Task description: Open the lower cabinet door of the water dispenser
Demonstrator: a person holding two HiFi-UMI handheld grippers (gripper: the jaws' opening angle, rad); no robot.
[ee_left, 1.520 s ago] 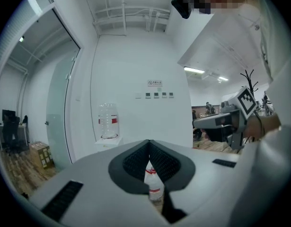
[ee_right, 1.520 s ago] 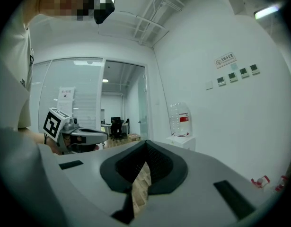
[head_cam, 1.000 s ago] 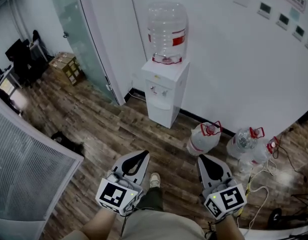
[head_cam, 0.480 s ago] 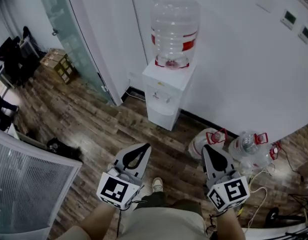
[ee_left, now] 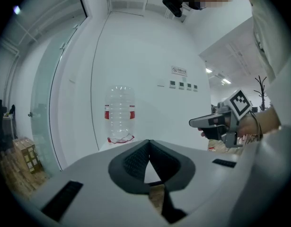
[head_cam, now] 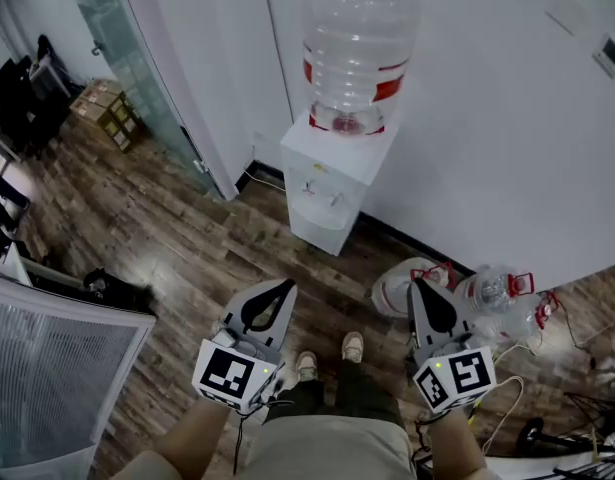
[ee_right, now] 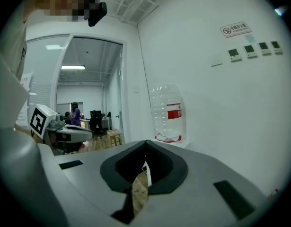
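- Far left: glass door [head_cam: 137, 78], with cardboard boxes [head_cam: 105, 108] on the wood floor [head_cam: 167, 238] beyond it.
- Left gripper [head_cam: 283, 287]: near, low in the head view and aimed toward the far wall. Its jaws are together at the tips with nothing between them.
- Centre, far: white water dispenser [head_cam: 327, 178] against the wall, with an upturned clear bottle [head_cam: 359, 43] on top. The lower cabinet door [head_cam: 314, 230] faces the person and appears closed, though the steep angle makes its seam hard to read. Both grippers are well apart from it.
- Right gripper [head_cam: 420, 286]: level with the left one, on the same heading. Its jaws are pressed together and empty.
- Far right: spare bottles [head_cam: 492, 293] with red handles on the floor by the wall.
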